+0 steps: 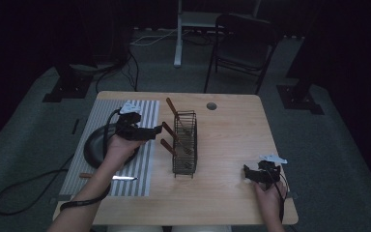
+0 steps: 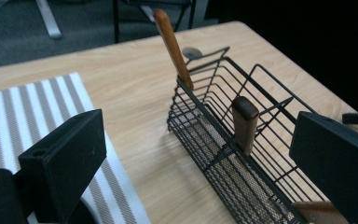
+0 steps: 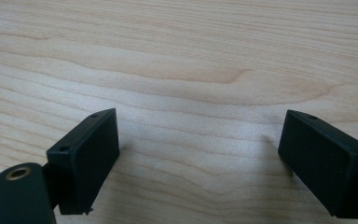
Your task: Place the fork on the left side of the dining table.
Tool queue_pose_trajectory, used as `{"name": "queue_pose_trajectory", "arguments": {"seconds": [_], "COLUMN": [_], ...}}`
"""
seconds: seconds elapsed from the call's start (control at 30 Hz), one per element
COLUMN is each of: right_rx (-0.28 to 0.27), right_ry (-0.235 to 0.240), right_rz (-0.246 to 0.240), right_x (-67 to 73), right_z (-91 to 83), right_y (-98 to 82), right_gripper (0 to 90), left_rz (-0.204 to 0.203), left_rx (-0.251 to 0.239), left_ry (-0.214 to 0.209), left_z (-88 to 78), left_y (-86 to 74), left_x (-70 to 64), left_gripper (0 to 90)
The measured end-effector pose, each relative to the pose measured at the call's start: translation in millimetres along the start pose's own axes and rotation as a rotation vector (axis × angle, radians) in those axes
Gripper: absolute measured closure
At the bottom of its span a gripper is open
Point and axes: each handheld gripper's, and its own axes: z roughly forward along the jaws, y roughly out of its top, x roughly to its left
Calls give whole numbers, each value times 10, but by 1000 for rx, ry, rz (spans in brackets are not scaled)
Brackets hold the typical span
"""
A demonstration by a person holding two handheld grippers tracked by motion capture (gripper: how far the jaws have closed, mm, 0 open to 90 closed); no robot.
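my left gripper [image 1: 158,129] stood open, jaws wide apart, aimed at the black wire mesh caddy [image 1: 185,143] at centre table. the caddy lay at 3 o'clock from that gripper, just beside it. three brown wooden-handled utensils stood in it, handles leaning toward 10 o'clock. the middle wooden handle [image 2: 245,123] rose between my jaws in the left gripper view, not yet touched. i judged it light, stiff and smooth, likely to slip; the hold belonged on the handle's upper part, across its flat sides. the silver table knife [image 1: 110,178] lay on the grey striped placemat [image 1: 147,116] at 6 o'clock. my right gripper [image 1: 249,175] rested open at 4 o'clock, empty, on the bare wooden table [image 3: 177,56].
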Motion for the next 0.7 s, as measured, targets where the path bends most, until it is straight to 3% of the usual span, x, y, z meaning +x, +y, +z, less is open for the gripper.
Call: {"name": "queue_pose_trajectory", "arguments": {"seconds": [0.1, 0.17, 0.23, 0.27, 0.33, 0.7], "right_rx": [0, 1, 1, 1, 1, 1], "right_ry": [1, 1, 1, 1, 0, 0], "right_rz": [1, 1, 1, 1, 1, 1], "right_x": [1, 1, 1, 1, 0, 0], "right_z": [0, 0, 0, 0, 0, 0], "right_y": [0, 0, 0, 0, 0, 0], "right_gripper": [120, 120, 120, 120, 120, 120], "left_rz": [1, -8, -8, -20, -39, -63], "left_rx": [22, 31, 31, 57, 69, 66], "left_ry": [-17, -35, -35, -50, -64, -151], "left_z": [125, 188, 188, 285, 336, 464], "left_y": [40, 46, 46, 33, 19, -9], "left_x": [-59, -64, -64, -57, -38, -35], "left_gripper": [59, 135, 147, 219, 260, 540]}}
